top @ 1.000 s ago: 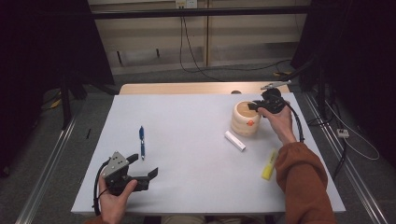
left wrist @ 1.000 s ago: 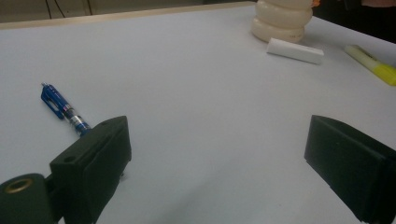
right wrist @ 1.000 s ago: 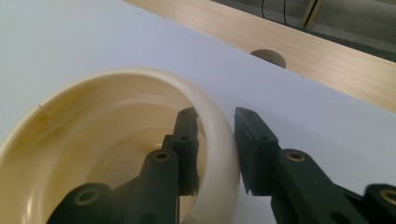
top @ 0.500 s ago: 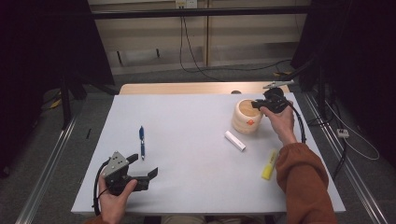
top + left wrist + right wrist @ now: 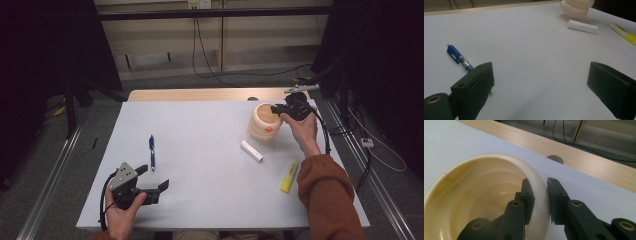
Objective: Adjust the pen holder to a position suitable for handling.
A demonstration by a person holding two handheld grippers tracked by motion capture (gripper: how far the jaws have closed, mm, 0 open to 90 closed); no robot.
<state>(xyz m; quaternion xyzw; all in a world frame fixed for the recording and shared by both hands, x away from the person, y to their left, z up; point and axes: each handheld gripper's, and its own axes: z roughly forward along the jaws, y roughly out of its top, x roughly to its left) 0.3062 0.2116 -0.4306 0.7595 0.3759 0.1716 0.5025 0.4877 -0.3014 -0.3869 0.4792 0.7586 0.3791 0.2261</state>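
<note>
Right gripper [image 5: 537, 195] clamps the cream pot's [image 5: 263, 121] rim.
Pot near table's [image 5: 200, 150] far right corner; left gripper [image 5: 150, 180] released.

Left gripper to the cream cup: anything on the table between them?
High view: mostly bare table between left gripper and cream cup; white stick lies near the cup end.

The cream cup [image 5: 474, 195] I'm pinching by its rim looks like smooth, slightly glossy plastic. My right gripper [image 5: 537, 197] has matt black jaws with brass-coloured rivets. The table [image 5: 200, 150] is matt white, with a pale wood-grain strip [image 5: 574, 157] along the twelve o'clock edge.
</note>
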